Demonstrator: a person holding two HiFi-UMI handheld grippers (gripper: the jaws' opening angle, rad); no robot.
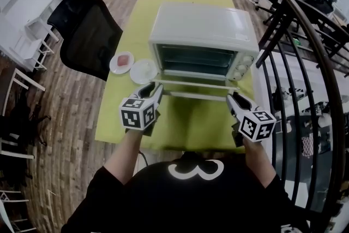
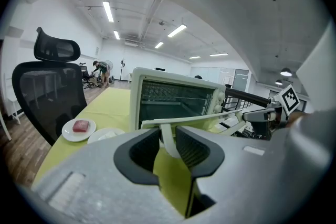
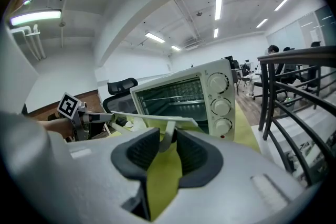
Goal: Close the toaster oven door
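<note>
We see the toaster oven (image 1: 204,35) at frame centre on our yellow-green desk (image 1: 180,128), its door (image 1: 192,84) partly open, left gripper (image 1: 155,94) and right gripper (image 1: 233,101) fingers clamped on either end of the door handle (image 1: 196,96)

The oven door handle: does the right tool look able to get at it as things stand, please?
Yes, apparently: the right tool is closed on the door handle at its right post, and nothing stands between them.

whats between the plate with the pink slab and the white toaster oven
Another small round white plate, plain in the head view.
</note>
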